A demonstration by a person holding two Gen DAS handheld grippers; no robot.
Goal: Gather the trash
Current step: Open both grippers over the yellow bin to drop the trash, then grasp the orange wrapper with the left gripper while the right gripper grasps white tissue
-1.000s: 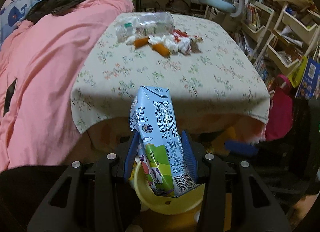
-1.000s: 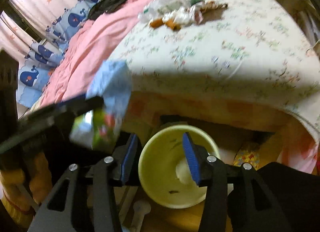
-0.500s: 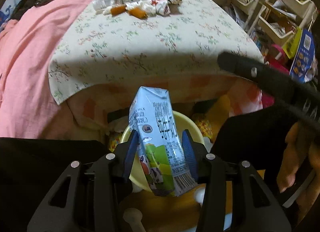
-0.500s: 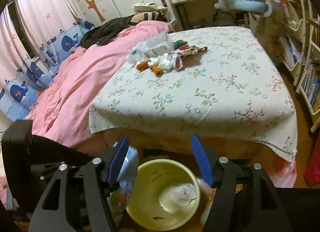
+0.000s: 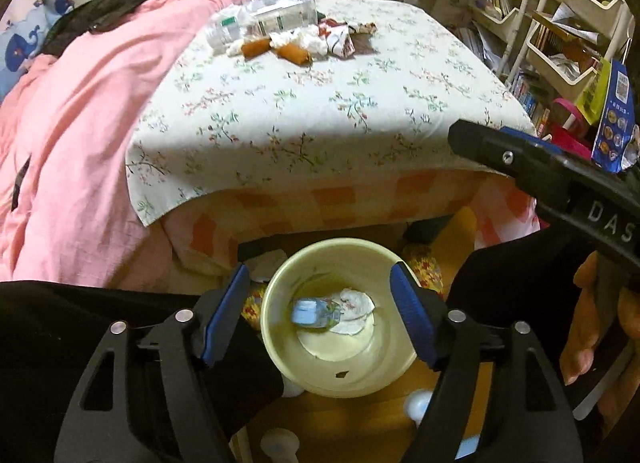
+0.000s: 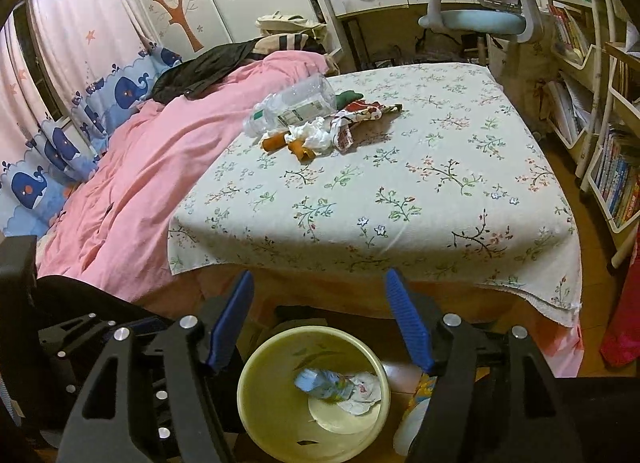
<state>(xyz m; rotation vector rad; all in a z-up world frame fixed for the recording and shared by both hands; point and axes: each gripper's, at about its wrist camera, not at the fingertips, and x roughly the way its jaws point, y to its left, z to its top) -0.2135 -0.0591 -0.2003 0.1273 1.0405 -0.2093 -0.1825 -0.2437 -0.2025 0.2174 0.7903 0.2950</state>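
A second ago the milk carton (image 5: 314,313) stood upright between the blue pads of the left gripper (image 5: 322,315) above the bin; it now lies at the bottom of the yellow waste bin (image 5: 280,347), and the left jaws have just been opening and stand wide with nothing between them. The right gripper (image 6: 320,323) now looks out over the bed rather than down at the bin; its jaws have also just been opening and are spread wide and empty.

Inside the bin the carton lies on its side, blurred in the left wrist view. In the right wrist view its long axis runs roughly left to right across the bin floor, with the pale blue end toward the left and the green-printed end toward the right, resting against a crumpled white tissue (image 6: 362,393). Which end is the top I cannot tell.

The bin stands on the wooden floor just in front of the bed's foot, below both grippers. On the floral sheet (image 6: 400,191), well away at the far side, the rest of the trash is heaped: a clear plastic bottle (image 6: 296,107) lying on its side, two orange pieces (image 6: 288,145), white tissue, and a red-and-white wrapper (image 6: 356,115). A pink quilt (image 6: 152,167) covers the bed's left side.
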